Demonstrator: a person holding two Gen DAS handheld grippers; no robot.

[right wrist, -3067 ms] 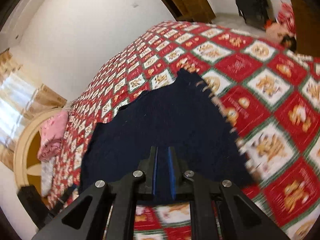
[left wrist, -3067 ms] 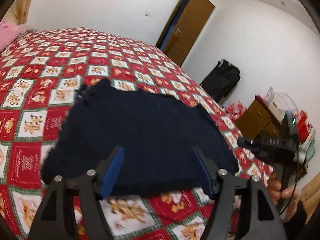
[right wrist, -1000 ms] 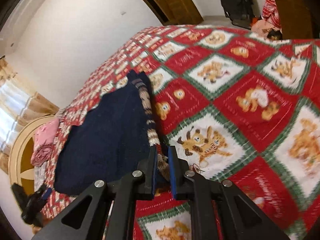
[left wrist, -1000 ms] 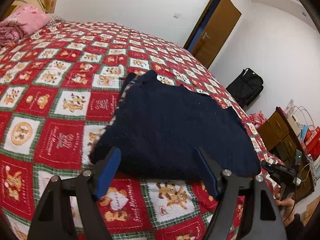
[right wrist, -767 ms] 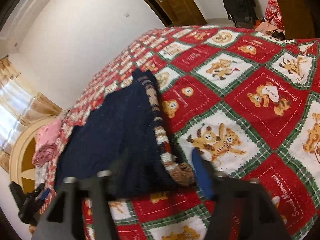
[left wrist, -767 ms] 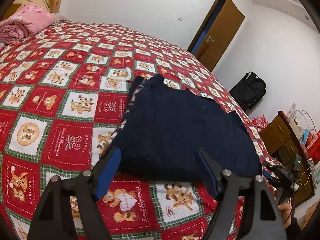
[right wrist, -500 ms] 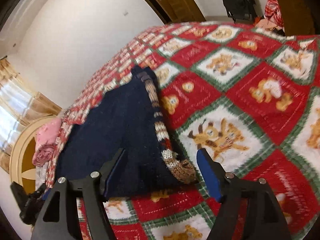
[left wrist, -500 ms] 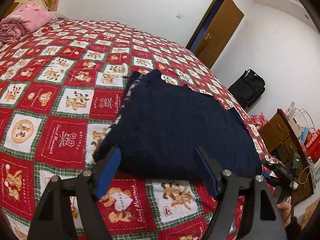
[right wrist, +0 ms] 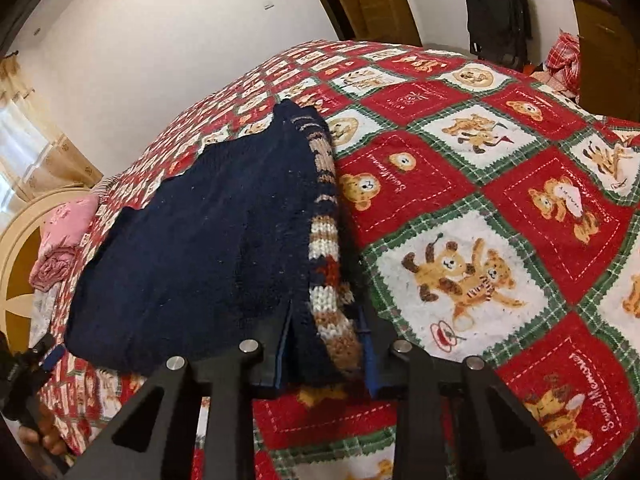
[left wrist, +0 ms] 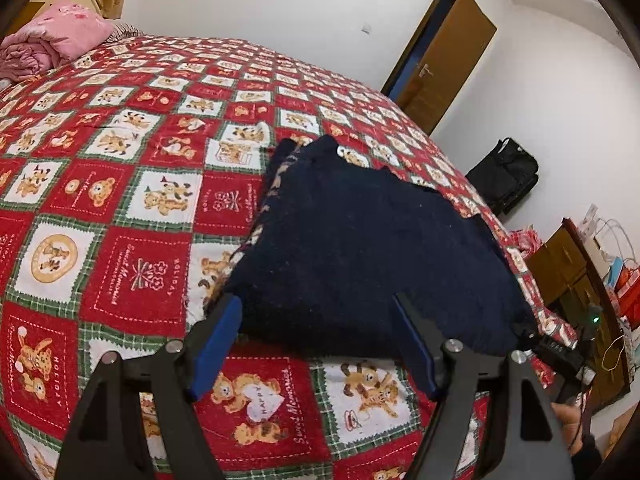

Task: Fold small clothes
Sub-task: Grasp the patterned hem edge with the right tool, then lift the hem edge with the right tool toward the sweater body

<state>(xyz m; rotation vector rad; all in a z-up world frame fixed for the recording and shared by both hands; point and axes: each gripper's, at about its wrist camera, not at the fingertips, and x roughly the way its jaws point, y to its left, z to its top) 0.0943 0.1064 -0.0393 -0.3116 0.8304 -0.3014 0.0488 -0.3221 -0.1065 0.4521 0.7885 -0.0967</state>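
Note:
A folded navy knit garment (left wrist: 360, 248) lies on the red teddy-bear bedspread (left wrist: 120, 208). Its striped brown-and-white knit edge (right wrist: 326, 240) shows along its right side in the right wrist view. My left gripper (left wrist: 316, 344) is open and empty, its fingers just short of the garment's near edge. My right gripper (right wrist: 324, 352) has its jaws close around the near corner of the garment (right wrist: 200, 248), with the navy and striped layers between its blue pads. The right gripper also shows at the garment's right corner in the left wrist view (left wrist: 556, 348).
A pink rolled quilt (left wrist: 52, 44) lies at the head of the bed by the cream headboard (right wrist: 16, 240). A brown door (left wrist: 440, 56), a black bag (left wrist: 504, 176) and a wooden cabinet (left wrist: 588, 280) with clutter stand beyond the bed's far side.
My right gripper opened about a second ago, moved in over the garment's near corner and has narrowed around it. The left gripper stays open and has barely moved.

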